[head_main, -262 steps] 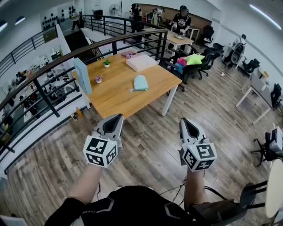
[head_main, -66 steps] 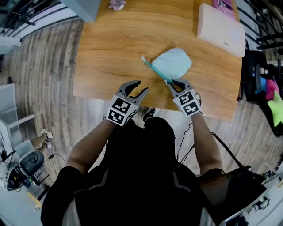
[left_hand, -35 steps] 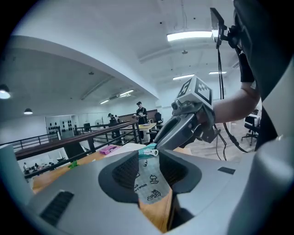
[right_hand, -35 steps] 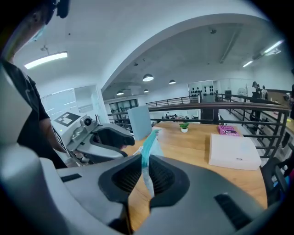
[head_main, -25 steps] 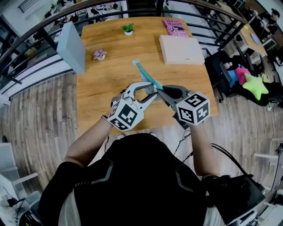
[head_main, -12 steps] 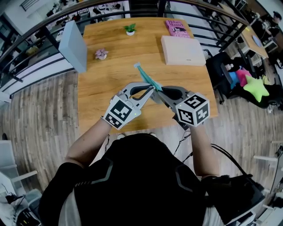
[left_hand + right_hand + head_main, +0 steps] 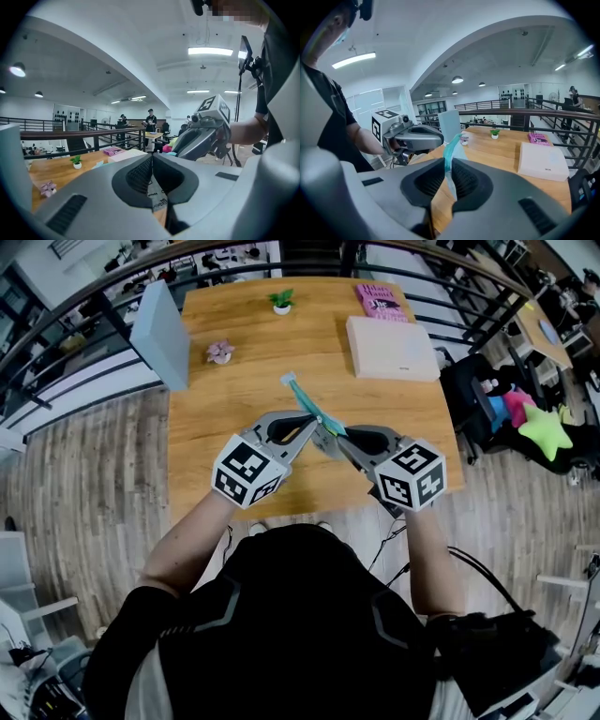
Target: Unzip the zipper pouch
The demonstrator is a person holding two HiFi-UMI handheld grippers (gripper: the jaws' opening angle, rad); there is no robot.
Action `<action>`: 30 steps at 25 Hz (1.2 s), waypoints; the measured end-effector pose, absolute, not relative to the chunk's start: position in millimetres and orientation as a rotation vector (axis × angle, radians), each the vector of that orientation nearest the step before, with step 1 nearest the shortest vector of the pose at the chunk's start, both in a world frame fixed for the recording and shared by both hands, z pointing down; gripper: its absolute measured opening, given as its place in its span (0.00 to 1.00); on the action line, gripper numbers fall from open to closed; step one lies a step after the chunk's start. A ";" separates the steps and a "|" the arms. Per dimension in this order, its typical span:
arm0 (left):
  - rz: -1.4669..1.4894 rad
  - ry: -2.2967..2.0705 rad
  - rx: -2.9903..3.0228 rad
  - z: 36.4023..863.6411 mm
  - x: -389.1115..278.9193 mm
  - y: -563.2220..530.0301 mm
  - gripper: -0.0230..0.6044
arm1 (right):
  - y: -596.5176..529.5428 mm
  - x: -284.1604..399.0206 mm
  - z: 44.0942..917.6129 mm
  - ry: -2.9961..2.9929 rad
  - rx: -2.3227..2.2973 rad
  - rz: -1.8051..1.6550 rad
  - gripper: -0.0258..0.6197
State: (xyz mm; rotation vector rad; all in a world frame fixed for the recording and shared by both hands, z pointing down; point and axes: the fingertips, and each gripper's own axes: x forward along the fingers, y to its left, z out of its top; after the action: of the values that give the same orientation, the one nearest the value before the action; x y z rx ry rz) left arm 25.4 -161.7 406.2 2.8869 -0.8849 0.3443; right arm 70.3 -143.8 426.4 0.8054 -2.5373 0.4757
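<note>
Left gripper [image 7: 313,425] — jaws just closed, pinching printed tab [image 7: 158,199] between pads | right gripper [image 7: 325,433] — clamped on zipper pouch [image 7: 304,397] edge.

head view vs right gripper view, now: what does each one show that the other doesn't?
Head view only: the right gripper's marker cube, the person's black top, a green star-shaped cushion.
Right gripper view only: that gripper's pads pressed on the teal zipper edge of the pale blue fabric zipper pouch; ceiling lights.
Both: the pouch, the left gripper, jaws just closed on it, a flat white box, pink book, small potted plant.
</note>
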 end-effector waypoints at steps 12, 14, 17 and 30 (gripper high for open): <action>0.374 -0.983 2.849 407.9 2.4 -170.2 0.09 | -137.3 74.3 429.9 -2.538 0.790 0.490 0.12; 0.378 -0.987 2.850 408.4 1.3 -168.7 0.09 | -136.0 74.3 430.3 -2.539 0.787 0.488 0.12; 0.368 -1.005 2.830 410.6 -2.9 -169.1 0.09 | -135.9 73.0 433.0 -2.535 0.788 0.489 0.12; 0.350 -1.145 2.716 419.9 -36.8 -190.6 0.09 | -142.4 83.9 443.4 -2.508 0.805 0.508 0.12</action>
State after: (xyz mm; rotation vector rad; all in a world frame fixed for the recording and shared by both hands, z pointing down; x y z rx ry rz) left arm -36.8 -190.6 419.9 2.7160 -1.1448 0.3503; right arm 83.9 -142.4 443.4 0.8048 -2.5083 0.5084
